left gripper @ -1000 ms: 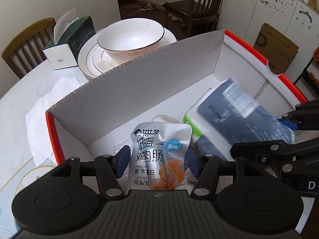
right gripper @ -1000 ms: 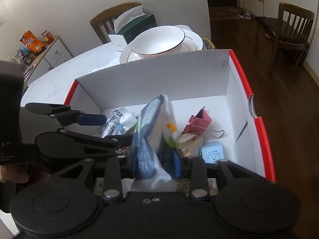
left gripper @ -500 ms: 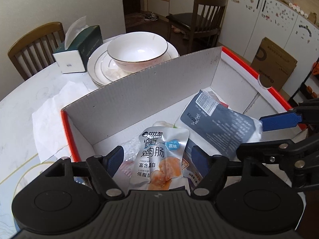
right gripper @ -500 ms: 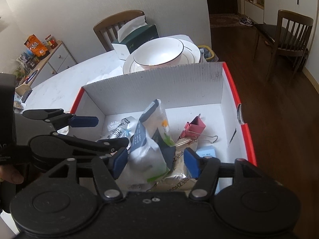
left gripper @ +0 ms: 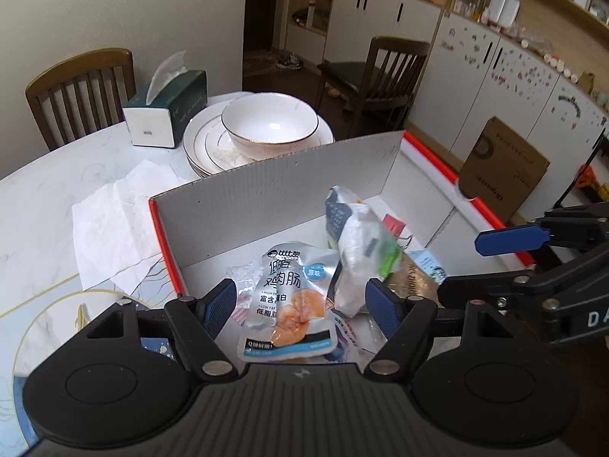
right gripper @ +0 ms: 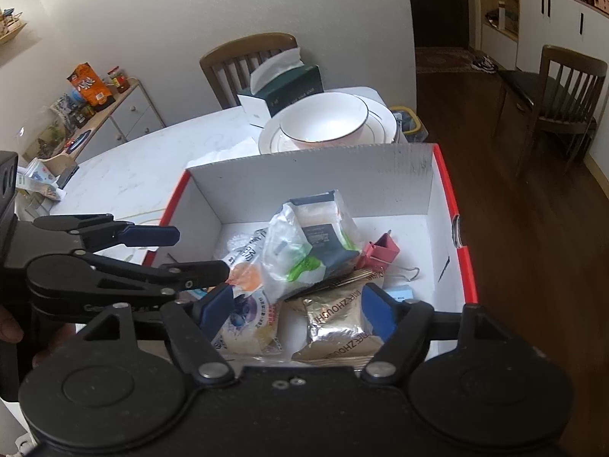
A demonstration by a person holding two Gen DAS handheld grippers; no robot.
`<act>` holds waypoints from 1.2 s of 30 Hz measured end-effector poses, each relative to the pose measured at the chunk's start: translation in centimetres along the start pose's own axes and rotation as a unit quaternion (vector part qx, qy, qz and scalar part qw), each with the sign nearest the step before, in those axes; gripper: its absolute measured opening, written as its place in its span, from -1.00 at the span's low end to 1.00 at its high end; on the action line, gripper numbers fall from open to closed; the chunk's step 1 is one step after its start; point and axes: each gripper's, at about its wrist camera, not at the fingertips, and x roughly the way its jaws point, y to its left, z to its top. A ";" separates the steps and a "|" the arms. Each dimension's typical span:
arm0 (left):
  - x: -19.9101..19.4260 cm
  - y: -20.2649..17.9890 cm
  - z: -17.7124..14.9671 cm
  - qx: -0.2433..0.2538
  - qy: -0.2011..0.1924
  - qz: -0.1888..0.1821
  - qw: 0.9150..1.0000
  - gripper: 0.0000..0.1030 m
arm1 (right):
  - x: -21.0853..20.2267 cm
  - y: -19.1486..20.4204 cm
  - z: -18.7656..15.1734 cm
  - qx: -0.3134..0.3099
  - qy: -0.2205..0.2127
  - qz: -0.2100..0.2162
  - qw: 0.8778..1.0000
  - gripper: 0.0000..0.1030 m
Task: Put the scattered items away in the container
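A white corrugated cardboard box with red outer edges (left gripper: 289, 186) sits on a white marbled table (left gripper: 45, 198) and holds a loose heap of packets. Leaning upright in the middle of the heap is a crinkled white and dark-blue plastic snack bag with a green patch (left gripper: 357, 251); seen from the right wrist view (right gripper: 304, 247) it rests on the other packets with its dark printed label facing up. Beside it, toward the left side of the box, lies a silvery chicken-sausage pouch with Chinese lettering, a blue round sticker and an orange picture (left gripper: 291, 297), tilted against the pile. A gold foil sachet (right gripper: 338, 323) lies at the near edge, a pink binder clip with wire handles (right gripper: 382, 249) sits just behind it, and a small pale-blue card (right gripper: 399, 293) lies flat on the box floor.

The left gripper (left gripper: 302, 302) hangs over the near edge of the box with its blue pads spread wide, gripping nothing. The right gripper (right gripper: 295, 306) is likewise spread apart and empty above the packets.

Behind the box stand a white gold-rimmed bowl on stacked plates (left gripper: 268, 122), a dark-green tissue box (left gripper: 167, 110) and a crumpled white paper sheet (left gripper: 114, 224).
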 end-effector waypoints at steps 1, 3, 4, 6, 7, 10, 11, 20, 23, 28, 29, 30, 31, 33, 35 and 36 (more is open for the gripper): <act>-0.5 0.0 -0.2 -0.002 -0.005 0.001 1.000 0.44 | -0.2 0.1 -0.1 -0.002 -0.002 0.001 1.000 0.48; -1.3 0.1 -0.5 -0.010 -0.012 0.002 1.000 0.44 | -0.6 0.2 -0.2 -0.003 -0.006 0.004 1.000 0.49; -1.6 0.2 -0.6 -0.014 -0.014 0.001 1.000 0.44 | -0.8 0.3 -0.2 -0.004 -0.008 0.005 1.000 0.49; -2.4 0.4 -1.0 -0.019 -0.019 0.002 1.000 0.44 | -1.1 0.4 -0.4 -0.007 -0.014 0.006 1.000 0.49; -2.8 0.4 -1.3 -0.021 -0.021 0.004 1.000 0.44 | -1.4 0.4 -0.5 -0.008 -0.017 0.007 1.000 0.51; -3.7 0.4 -2.0 -0.024 -0.030 0.011 0.999 0.44 | -2.0 0.7 -0.8 -0.013 -0.028 0.007 0.999 0.59; -4.0 0.3 -2.2 -0.026 -0.031 0.011 0.999 0.44 | -2.2 0.7 -0.9 -0.014 -0.033 0.008 0.999 0.61; -5.4 0.0 -3.7 -0.032 -0.033 0.025 0.999 0.63 | -3.7 1.0 -1.8 -0.022 -0.064 0.014 0.998 0.71; -5.8 -0.1 -4.1 -0.034 -0.032 0.029 0.998 0.75 | -4.0 1.3 -2.2 -0.031 -0.070 0.007 0.997 0.78; -6.3 0.0 -5.0 -0.041 -0.032 0.034 0.998 0.80 | -4.5 1.9 -2.8 -0.047 -0.079 -0.002 0.996 0.92; -6.4 0.0 -5.2 -0.042 -0.032 0.036 0.998 0.82 | -4.6 2.0 -3.0 -0.046 -0.081 -0.001 0.996 0.96; -6.4 0.0 -5.3 -0.043 -0.031 0.036 0.998 0.89 | -4.7 2.0 -3.1 -0.044 -0.083 -0.002 0.996 0.98; -6.5 0.0 -5.5 -0.045 -0.032 0.036 0.998 0.95 | -4.7 2.1 -3.3 -0.044 -0.084 -0.005 0.995 0.98; -6.6 0.0 -5.8 -0.046 -0.032 0.035 0.998 0.95 | -4.8 2.3 -3.7 -0.050 -0.088 -0.012 0.995 0.98; -6.8 0.0 -6.1 -0.045 -0.032 0.037 0.998 0.95 | -5.0 2.7 -4.1 -0.059 -0.093 -0.020 0.994 0.99; -6.8 0.0 -6.3 -0.044 -0.032 0.038 0.998 0.95 | -5.0 2.9 -4.3 -0.063 -0.094 -0.023 0.993 0.99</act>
